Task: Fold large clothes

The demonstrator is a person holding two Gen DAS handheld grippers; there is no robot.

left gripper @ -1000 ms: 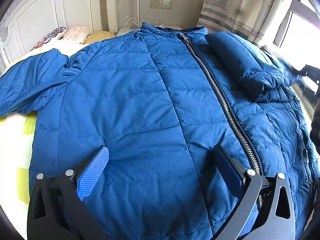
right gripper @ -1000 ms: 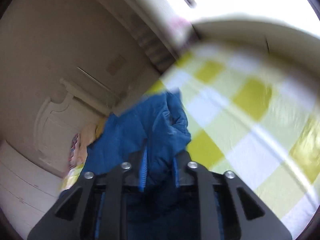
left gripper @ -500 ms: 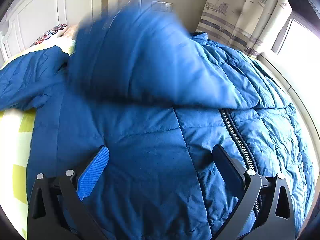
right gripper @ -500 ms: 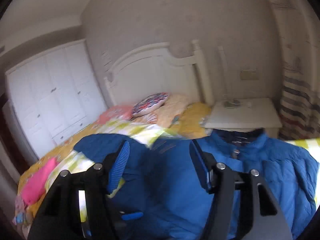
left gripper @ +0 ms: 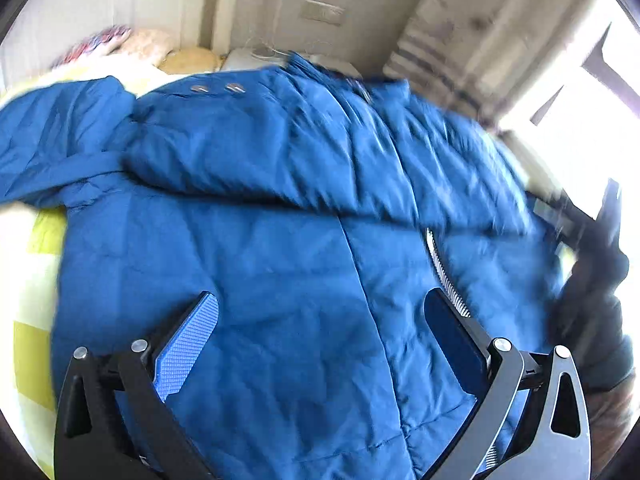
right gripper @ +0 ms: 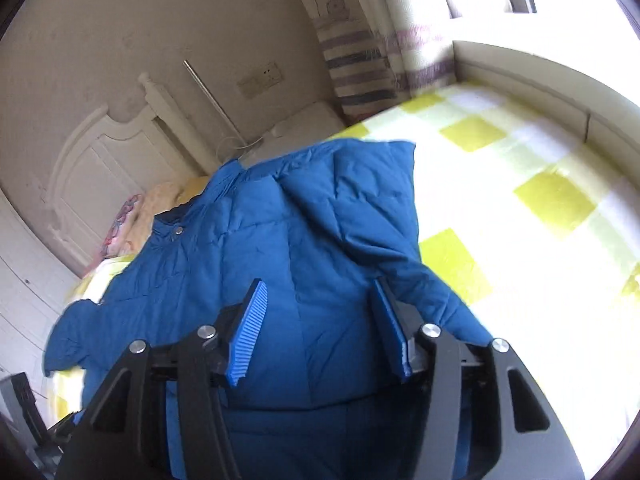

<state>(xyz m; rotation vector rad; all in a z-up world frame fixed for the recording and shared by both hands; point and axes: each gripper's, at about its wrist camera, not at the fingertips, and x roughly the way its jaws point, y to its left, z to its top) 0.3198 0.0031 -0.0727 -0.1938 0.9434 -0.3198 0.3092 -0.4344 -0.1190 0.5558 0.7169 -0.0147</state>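
A large blue padded jacket (left gripper: 280, 264) lies front up on the bed. Its right sleeve (left gripper: 260, 148) is laid across the chest, and its left sleeve (left gripper: 52, 136) stretches out to the left. The zip (left gripper: 446, 276) shows below the folded sleeve. My left gripper (left gripper: 320, 324) is open and empty just above the jacket's lower front. My right gripper (right gripper: 318, 324) is open and empty above the jacket's right side (right gripper: 280, 240); it also shows blurred at the right edge of the left wrist view (left gripper: 600, 248).
The bed has a yellow and white checked sheet (right gripper: 520, 208). Pillows (left gripper: 132, 44) and a white headboard (right gripper: 104, 156) are at the far end. A nightstand (right gripper: 304, 124), a striped curtain (right gripper: 360, 64) and a bright window (left gripper: 580, 92) stand on the right.
The right gripper swung the right sleeve over across the chest, opened and let it go, then drew back to the right. The left gripper stayed open over the lower front.
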